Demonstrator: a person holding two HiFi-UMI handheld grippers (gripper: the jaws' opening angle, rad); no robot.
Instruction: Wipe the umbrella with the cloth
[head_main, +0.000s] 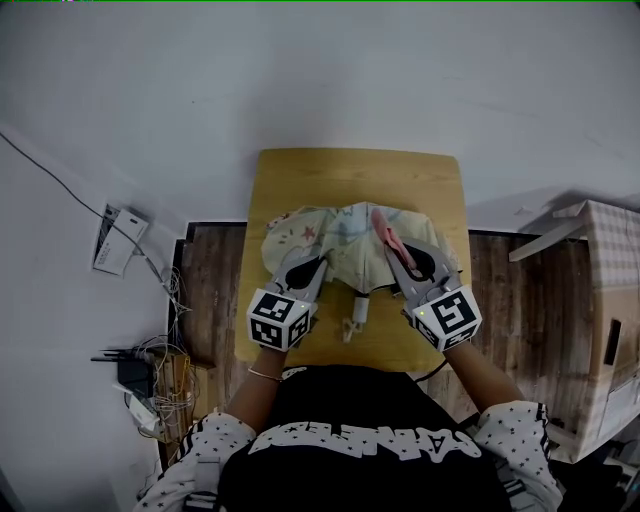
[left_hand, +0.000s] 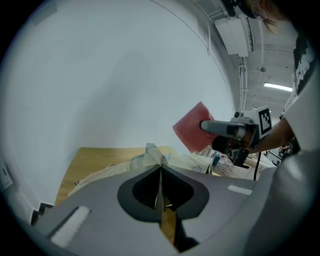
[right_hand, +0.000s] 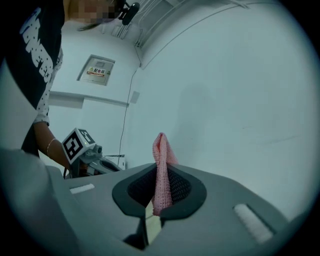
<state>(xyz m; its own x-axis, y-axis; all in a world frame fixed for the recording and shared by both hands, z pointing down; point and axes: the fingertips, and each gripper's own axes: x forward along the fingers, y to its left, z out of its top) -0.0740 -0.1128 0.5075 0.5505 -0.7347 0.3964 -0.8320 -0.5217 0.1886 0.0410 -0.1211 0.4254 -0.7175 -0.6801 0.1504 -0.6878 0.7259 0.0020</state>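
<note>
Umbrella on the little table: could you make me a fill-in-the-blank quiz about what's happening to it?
1. The right gripper is shut on a ____ cloth.
2. The left gripper pinches the pale fabric of the folded ____.
3. That folded thing lies on a small ____ table.
Missing words: pink; umbrella; wooden.

Black top, white lettering. White sleeves, dark dots. Thin bangle at left wrist. Grey-shelled left tongs and right tongs, each with a black-and-white marker cube.
</note>
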